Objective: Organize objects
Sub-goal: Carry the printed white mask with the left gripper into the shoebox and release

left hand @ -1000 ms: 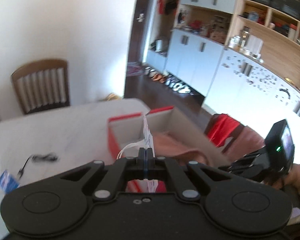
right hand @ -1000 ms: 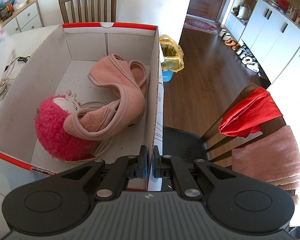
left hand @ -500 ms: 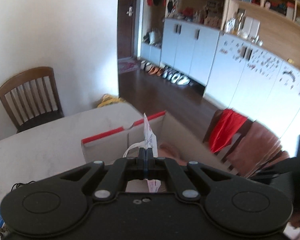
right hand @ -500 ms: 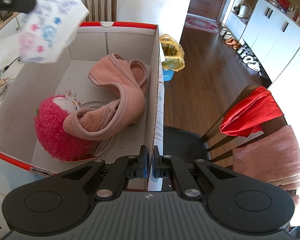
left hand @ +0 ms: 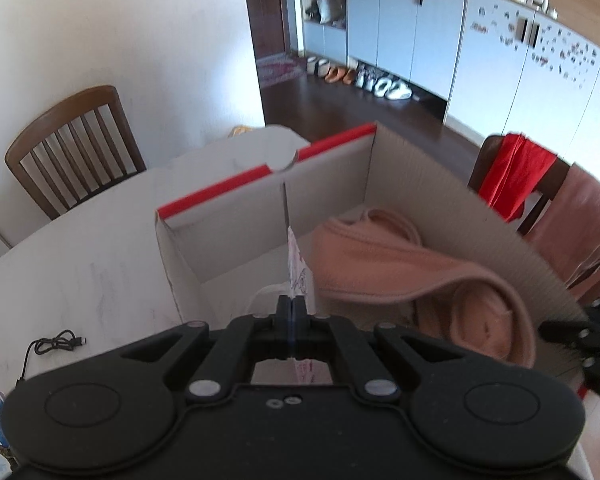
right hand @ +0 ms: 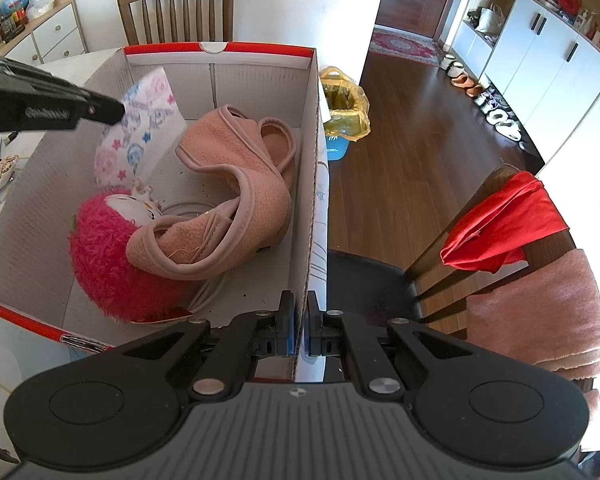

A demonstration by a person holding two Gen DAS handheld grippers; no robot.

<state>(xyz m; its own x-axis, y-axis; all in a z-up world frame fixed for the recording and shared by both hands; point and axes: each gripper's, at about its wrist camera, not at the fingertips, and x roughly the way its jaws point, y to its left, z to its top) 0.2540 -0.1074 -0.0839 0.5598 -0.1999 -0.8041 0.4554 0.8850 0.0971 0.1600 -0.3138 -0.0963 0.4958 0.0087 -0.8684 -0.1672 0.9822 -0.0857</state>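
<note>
The table (left hand: pixel 80 256) carries the open cardboard box (right hand: pixel 256 68), red along its rim. Beyond it stand a wooden chair (right hand: pixel 176 4) at the wall and, to my right, another chair (right hand: pixel 496 196) draped with a red cloth (right hand: pixel 512 220) and a pink towel (right hand: pixel 540 312).

Inside the box lie two pink slippers (right hand: pixel 236 184), one across the other, and a fuzzy pink plush (right hand: pixel 112 248) at the near end, touching the lower slipper, with a white cord (right hand: pixel 208 292) under them.

My right gripper (right hand: pixel 298 320) is clamped on the box's right wall. My left gripper (right hand: pixel 118 110) is pinched on a printed tissue pack (right hand: pixel 140 128), which hangs inside the box by its left wall, above the plush.

A black cable (left hand: pixel 52 344) lies on the table left of the box.
</note>
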